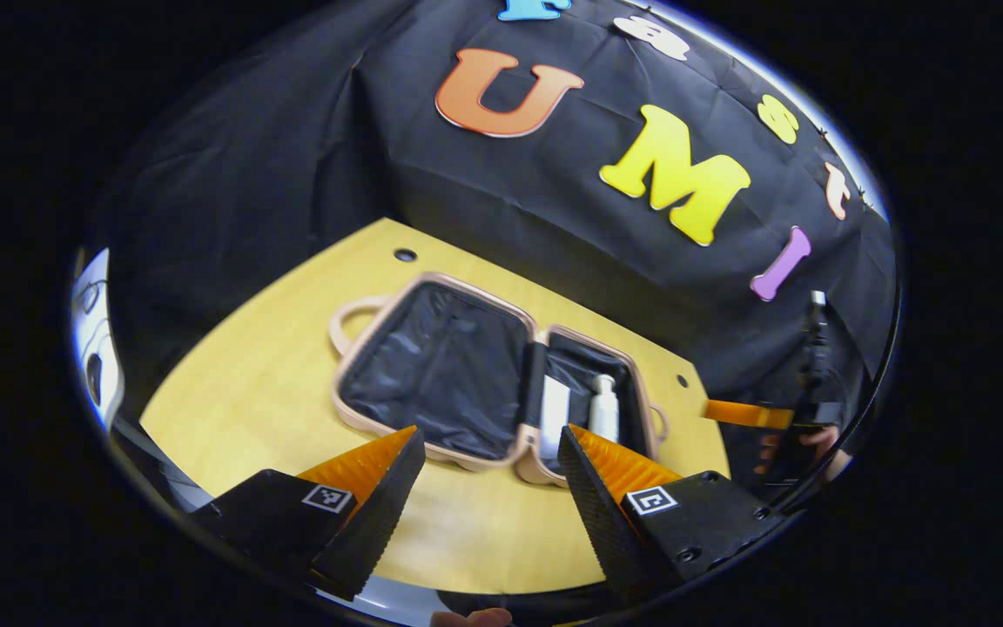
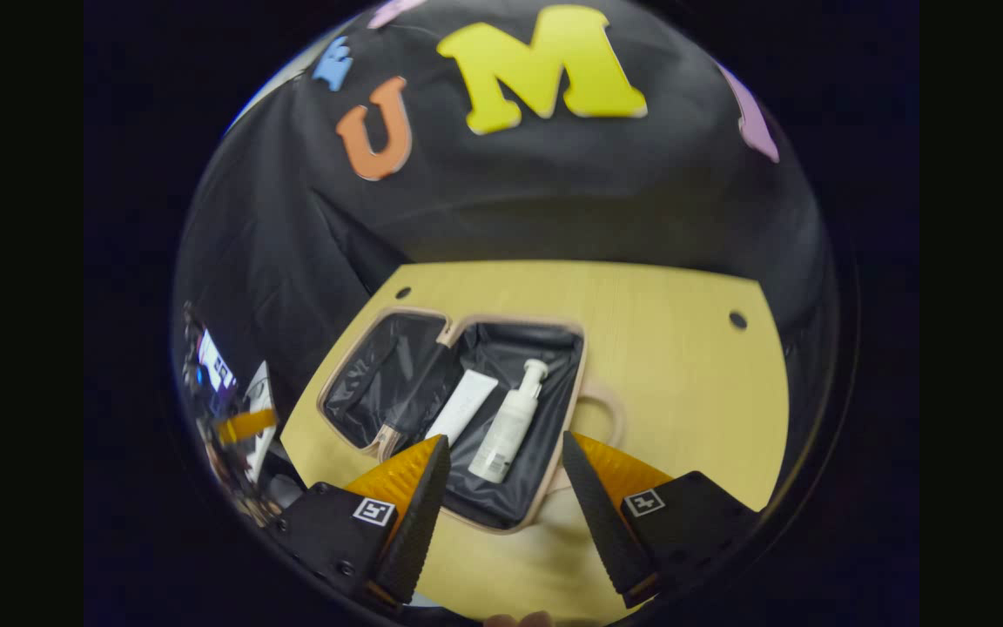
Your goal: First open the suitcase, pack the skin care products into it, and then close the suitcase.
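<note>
Both tongs, left [image 1: 491, 444] and right [image 2: 506, 453], spread empty over the open suitcase [image 2: 545, 496] holding tube [image 2: 464, 405] and pump bottle [image 2: 510, 424]; closing likely comes next.

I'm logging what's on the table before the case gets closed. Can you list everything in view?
suitcase: one, pink shell with black lining, lying open flat on the table.
pump bottle: one, white, lying in the suitcase half that has the handle toward the right tongs.
tube: one, white, lying beside the pump bottle in the same half.
table: one, light wood, with small round holes near its far edge.
left tongs: one, open, held above the near edge of the suitcase.
right tongs: one, open, above the packed half.
</note>
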Available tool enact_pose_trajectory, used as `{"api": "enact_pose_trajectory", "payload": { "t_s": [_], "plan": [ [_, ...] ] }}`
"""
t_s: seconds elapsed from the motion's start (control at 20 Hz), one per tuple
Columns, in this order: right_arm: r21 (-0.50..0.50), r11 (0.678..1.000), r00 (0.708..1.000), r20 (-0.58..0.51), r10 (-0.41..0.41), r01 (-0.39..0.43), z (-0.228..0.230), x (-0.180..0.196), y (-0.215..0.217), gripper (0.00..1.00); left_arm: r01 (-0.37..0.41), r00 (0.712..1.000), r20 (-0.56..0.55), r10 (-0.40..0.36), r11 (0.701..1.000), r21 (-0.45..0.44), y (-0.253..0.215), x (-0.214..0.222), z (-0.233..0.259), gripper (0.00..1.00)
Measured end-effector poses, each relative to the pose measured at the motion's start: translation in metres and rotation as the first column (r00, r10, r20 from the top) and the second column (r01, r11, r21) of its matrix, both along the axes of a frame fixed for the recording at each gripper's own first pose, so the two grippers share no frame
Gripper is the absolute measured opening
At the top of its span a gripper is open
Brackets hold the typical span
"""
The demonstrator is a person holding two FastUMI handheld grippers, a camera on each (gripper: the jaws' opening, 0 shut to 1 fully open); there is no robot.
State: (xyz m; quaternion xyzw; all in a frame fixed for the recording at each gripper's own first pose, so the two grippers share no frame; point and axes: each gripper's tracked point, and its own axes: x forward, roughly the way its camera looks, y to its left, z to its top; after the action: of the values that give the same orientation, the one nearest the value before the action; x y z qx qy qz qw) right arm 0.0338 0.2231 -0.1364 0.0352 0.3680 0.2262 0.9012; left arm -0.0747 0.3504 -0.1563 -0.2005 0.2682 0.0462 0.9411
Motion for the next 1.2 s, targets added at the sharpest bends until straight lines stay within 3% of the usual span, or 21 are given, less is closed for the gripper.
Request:
{"api": "enact_pose_trajectory", "payload": {
  "t_s": [0.05,0.15,0.25,0.35,0.45,0.55,0.65,0.7,0.75,1.0,1.15,1.2],
  "plan": [
    [0.019,1.0,0.999,0.053,-0.002,0.001,0.017,-0.007,-0.014,0.72,-0.029,0.999,-0.012,0.03,0.999,0.026,0.017,0.006,-0.006,0.98],
    [0.044,0.999,0.996,0.083,-0.028,0.025,0.033,-0.022,-0.039,0.77,-0.079,0.996,-0.036,0.08,0.996,0.031,0.051,0.02,-0.021,0.98],
    [0.066,0.996,0.996,0.065,-0.061,0.056,0.031,-0.033,-0.058,0.78,-0.111,0.993,-0.045,0.111,0.994,-0.011,0.08,0.036,-0.036,0.98],
    [0.122,0.986,0.993,0.008,-0.114,0.112,0.031,-0.042,-0.074,0.78,-0.158,0.987,-0.052,0.152,0.98,-0.122,0.102,0.055,-0.053,0.98],
    [0.169,0.966,0.981,-0.028,-0.193,0.195,0.036,-0.041,-0.096,0.78,-0.215,0.977,-0.069,0.204,0.938,-0.272,0.12,0.076,-0.067,0.98],
    [0.191,0.949,0.968,-0.05,-0.247,0.251,0.04,-0.042,-0.114,0.77,-0.308,0.951,-0.125,0.282,0.864,-0.397,0.143,0.091,-0.085,0.97],
    [0.199,0.937,0.958,-0.045,-0.282,0.286,0.049,-0.041,-0.126,0.77,-0.363,0.931,-0.158,0.329,0.79,-0.494,0.156,0.099,-0.095,0.97],
    [0.194,0.934,0.954,-0.04,-0.297,0.299,0.052,-0.042,-0.132,0.77,-0.37,0.928,-0.167,0.333,0.766,-0.525,0.165,0.101,-0.099,0.97],
    [0.186,0.933,0.951,-0.032,-0.308,0.308,0.056,-0.043,-0.136,0.77,-0.365,0.93,-0.168,0.328,0.753,-0.547,0.166,0.102,-0.104,1.0],
    [0.175,0.924,0.941,-0.054,-0.335,0.339,0.053,-0.05,-0.139,0.78,-0.323,0.945,-0.166,0.282,0.721,-0.613,0.16,0.125,-0.115,0.86],
    [0.164,0.925,0.939,-0.055,-0.339,0.343,0.052,-0.052,-0.139,0.77,-0.322,0.942,-0.158,0.296,0.663,-0.675,0.163,0.142,-0.115,0.69],
    [0.161,0.924,0.938,-0.055,-0.342,0.347,0.051,-0.053,-0.139,0.77,-0.328,0.938,-0.16,0.306,0.644,-0.691,0.165,0.145,-0.114,0.77]
  ]
}}
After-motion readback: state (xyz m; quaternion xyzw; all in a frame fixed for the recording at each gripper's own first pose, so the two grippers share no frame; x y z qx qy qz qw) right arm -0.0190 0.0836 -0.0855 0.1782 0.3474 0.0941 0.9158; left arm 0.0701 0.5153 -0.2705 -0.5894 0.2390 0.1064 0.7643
